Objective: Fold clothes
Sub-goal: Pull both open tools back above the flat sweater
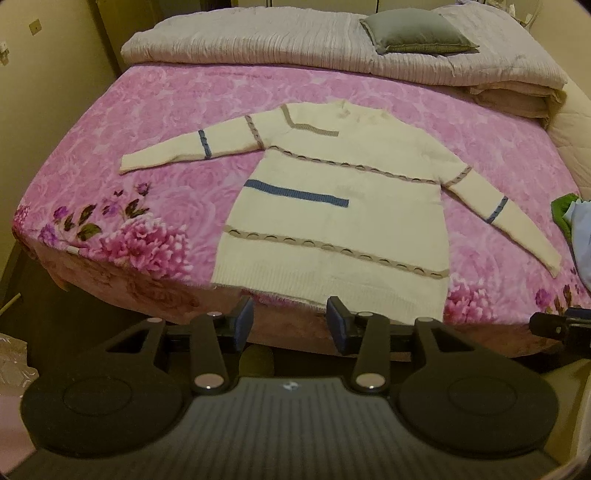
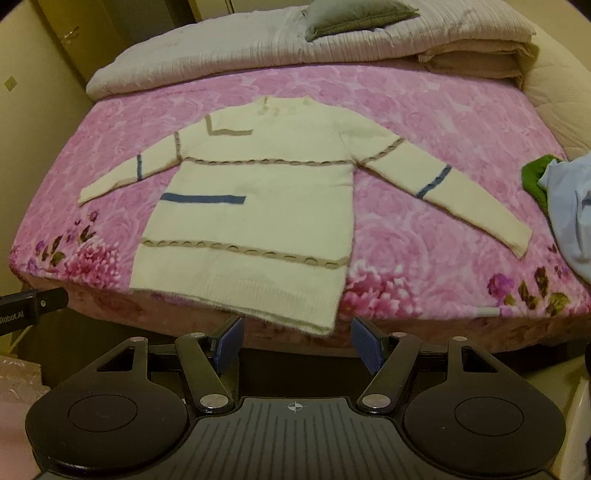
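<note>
both grippers' fingers [image 1: 338, 323] hover apart just short of the sweater [image 1: 332, 206] hem

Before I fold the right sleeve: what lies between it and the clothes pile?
Only bare pink blanket lies between the sweater's right sleeve and clothes pile, in the right wrist view.

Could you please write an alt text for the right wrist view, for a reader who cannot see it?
A cream sweater with blue and tan stripes lies flat, sleeves spread, on a pink floral bedspread, its hem at the near edge. The open, empty right claw is below the hem; a grey cushion rests on folded bedding at the far end.
</note>
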A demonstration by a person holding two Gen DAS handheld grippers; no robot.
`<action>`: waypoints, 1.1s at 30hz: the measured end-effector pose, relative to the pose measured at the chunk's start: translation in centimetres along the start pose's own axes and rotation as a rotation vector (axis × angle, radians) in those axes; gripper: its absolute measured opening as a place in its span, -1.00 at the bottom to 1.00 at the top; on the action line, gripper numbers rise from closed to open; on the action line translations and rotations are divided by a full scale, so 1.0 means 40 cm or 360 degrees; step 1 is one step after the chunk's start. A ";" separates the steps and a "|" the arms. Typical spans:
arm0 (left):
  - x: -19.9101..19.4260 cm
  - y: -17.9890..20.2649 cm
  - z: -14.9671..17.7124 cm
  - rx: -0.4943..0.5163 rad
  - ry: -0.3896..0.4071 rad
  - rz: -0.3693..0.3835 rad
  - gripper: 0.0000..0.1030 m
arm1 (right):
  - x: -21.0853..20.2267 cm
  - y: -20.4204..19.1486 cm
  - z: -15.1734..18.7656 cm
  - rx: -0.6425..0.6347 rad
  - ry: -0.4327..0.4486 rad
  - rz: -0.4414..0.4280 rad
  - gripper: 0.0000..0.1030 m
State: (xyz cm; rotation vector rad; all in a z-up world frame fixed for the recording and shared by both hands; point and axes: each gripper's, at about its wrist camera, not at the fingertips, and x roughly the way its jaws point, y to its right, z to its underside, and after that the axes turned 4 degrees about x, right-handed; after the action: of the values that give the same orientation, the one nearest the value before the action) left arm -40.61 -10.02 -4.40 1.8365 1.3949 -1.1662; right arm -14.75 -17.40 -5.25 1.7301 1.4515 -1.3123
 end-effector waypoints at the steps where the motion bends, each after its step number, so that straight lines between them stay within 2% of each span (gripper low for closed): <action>1: -0.004 0.007 0.000 0.0006 0.0006 -0.0002 -0.24 | -0.002 0.005 0.003 0.0003 0.0003 -0.0002 0.32; 7: -0.024 0.040 0.002 0.0046 0.0040 -0.0002 -0.22 | -0.009 0.034 0.004 0.0017 0.0008 -0.0004 0.32; 15: -0.026 0.058 0.023 0.0073 0.0015 0.0002 -0.21 | -0.007 0.042 0.015 -0.0022 -0.0015 -0.0022 0.32; 33: -0.018 0.074 0.037 0.0160 -0.0007 0.0046 -0.21 | -0.008 0.073 0.050 0.0030 -0.0063 0.0023 0.32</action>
State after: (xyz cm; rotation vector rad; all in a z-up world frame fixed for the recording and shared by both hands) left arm -38.32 -12.51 -4.70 1.9152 1.3249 -1.2455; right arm -12.69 -20.09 -6.30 1.7141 1.4064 -1.3495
